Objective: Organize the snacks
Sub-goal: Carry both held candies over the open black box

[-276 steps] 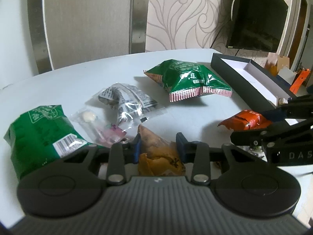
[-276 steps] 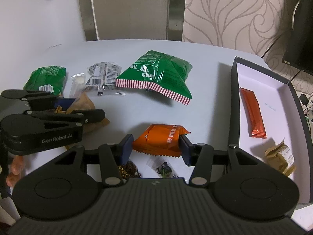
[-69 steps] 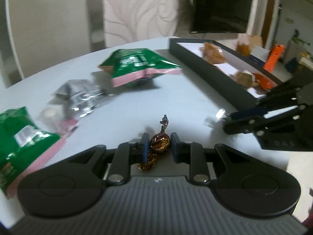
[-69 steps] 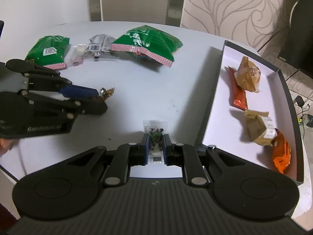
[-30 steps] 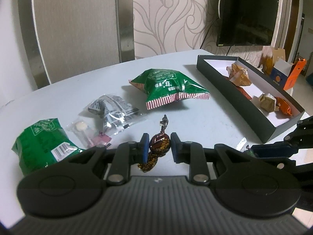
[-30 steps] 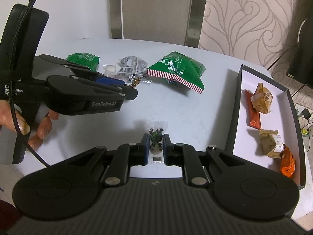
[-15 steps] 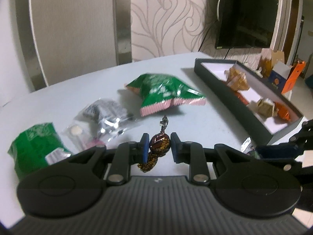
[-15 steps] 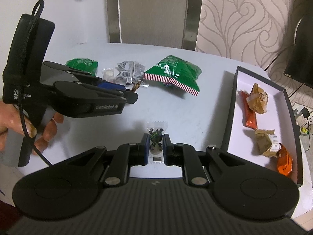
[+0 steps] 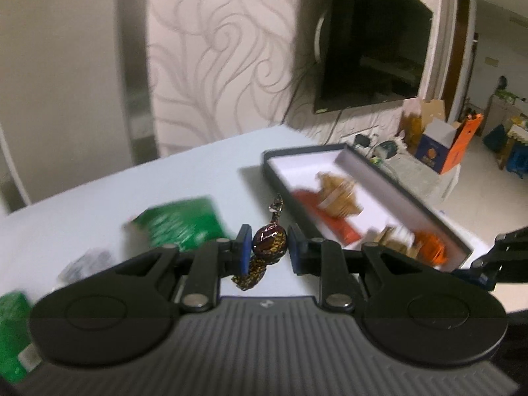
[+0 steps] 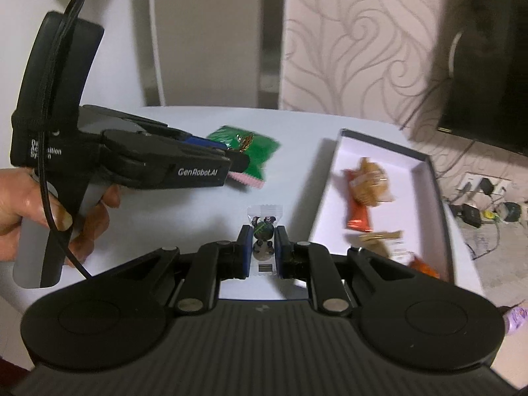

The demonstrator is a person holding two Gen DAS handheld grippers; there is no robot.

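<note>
Your left gripper (image 9: 269, 247) clamps the brown foil candy (image 9: 269, 243); your right gripper (image 10: 261, 252) clamps the clear candy packet (image 10: 263, 231). The dark box (image 10: 425, 178) lies right of centre, its long axis running away from you, nearer the right gripper.

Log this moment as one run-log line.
left gripper: shut on brown foil candy | right gripper: shut on clear candy packet | both held above table | box: holds snacks
</note>
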